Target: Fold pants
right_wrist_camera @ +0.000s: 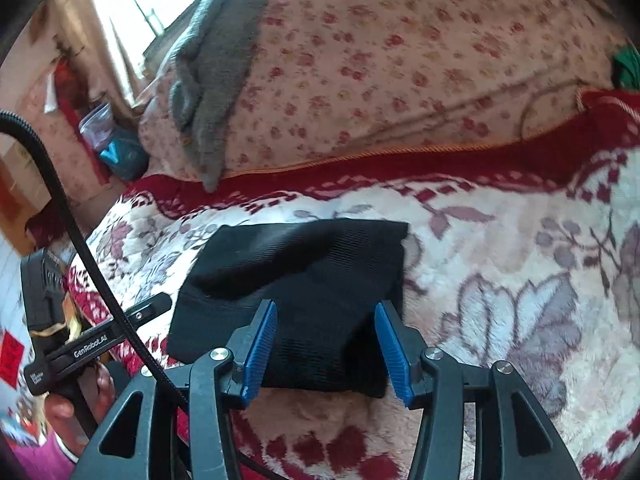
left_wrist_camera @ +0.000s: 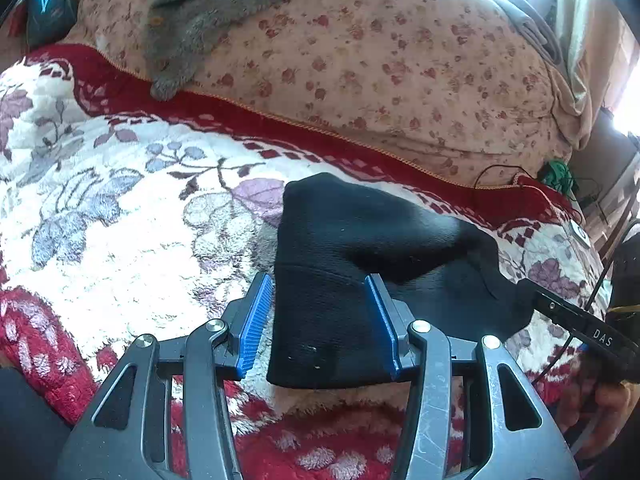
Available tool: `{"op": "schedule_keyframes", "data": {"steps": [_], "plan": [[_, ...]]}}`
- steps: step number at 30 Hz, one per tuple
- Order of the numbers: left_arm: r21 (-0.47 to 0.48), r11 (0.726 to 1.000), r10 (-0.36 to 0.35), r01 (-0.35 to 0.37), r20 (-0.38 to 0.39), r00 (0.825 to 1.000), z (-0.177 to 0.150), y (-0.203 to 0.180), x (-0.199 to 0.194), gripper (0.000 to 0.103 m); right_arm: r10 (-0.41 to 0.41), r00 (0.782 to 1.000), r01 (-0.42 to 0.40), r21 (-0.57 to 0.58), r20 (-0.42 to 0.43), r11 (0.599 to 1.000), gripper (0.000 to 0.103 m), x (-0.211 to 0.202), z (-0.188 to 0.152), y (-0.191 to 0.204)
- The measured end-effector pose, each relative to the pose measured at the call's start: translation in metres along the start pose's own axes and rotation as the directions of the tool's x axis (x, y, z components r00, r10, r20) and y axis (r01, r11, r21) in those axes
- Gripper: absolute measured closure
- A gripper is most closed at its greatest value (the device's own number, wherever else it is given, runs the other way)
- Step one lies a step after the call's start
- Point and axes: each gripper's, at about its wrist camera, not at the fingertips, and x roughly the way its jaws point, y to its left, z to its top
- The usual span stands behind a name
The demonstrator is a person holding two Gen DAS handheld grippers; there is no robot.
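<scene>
Black pants (left_wrist_camera: pixel 360 232) lie folded into a small bundle on a fluffy white and red floral blanket (left_wrist_camera: pixel 120 220). My left gripper (left_wrist_camera: pixel 320 280) hovers over the bundle's near end, open, blue pads on either side of the cloth without pressing it. In the right wrist view the same pants (right_wrist_camera: pixel 304 256) sit under my right gripper (right_wrist_camera: pixel 326 306), also open, its pads spread over the near edge with nothing pinched. The right gripper's finger (left_wrist_camera: pixel 580 320) shows at the right edge of the left view. The left gripper's finger (right_wrist_camera: pixel 100 336) shows at the left of the right view.
Behind the blanket rises a bulky pink flowered quilt (left_wrist_camera: pixel 360 60) with a grey fleece cloth (left_wrist_camera: pixel 192 12) draped on it. A black cable (right_wrist_camera: pixel 60 200) arcs down the left of the right wrist view. Something green (left_wrist_camera: pixel 556 172) sits at the far right.
</scene>
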Motion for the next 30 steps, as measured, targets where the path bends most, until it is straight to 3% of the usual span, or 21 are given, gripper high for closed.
{"op": "schedule_keyframes", "data": {"steps": [4, 10, 16, 21, 25, 30], "plan": [[0.047, 0.999, -0.017, 0.017, -0.012, 1.0, 0.008, -0.006, 0.011, 0.056, -0.011, 1.0, 0.012, 0.028, -0.024, 1.0, 0.054, 0.011, 0.005, -0.013], [0.148, 0.983, -0.1, 0.107, -0.051, 0.994, 0.022, -0.015, 0.03, 0.055, 0.037, 0.999, -0.035, 0.101, -0.022, 0.994, 0.05, 0.025, 0.018, -0.036], [0.144, 0.967, -0.191, 0.208, -0.122, 0.974, 0.04, -0.001, 0.046, 0.055, 0.081, 0.996, -0.077, 0.116, -0.032, 0.99, 0.041, 0.037, 0.025, -0.041], [0.163, 0.978, -0.114, 0.129, -0.102, 0.988, 0.05, 0.012, 0.048, 0.055, 0.095, 0.994, -0.086, 0.13, -0.059, 0.988, 0.041, 0.052, 0.027, -0.045], [0.127, 0.982, -0.124, 0.141, -0.132, 0.983, 0.052, 0.022, 0.06, 0.055, 0.109, 0.992, -0.098, 0.142, -0.07, 0.985, 0.041, 0.061, 0.03, -0.047], [0.146, 0.97, -0.18, 0.195, -0.112, 0.977, 0.054, 0.018, 0.068, 0.055, 0.103, 0.992, -0.095, 0.115, -0.069, 0.989, 0.044, 0.066, 0.033, -0.042]]}}
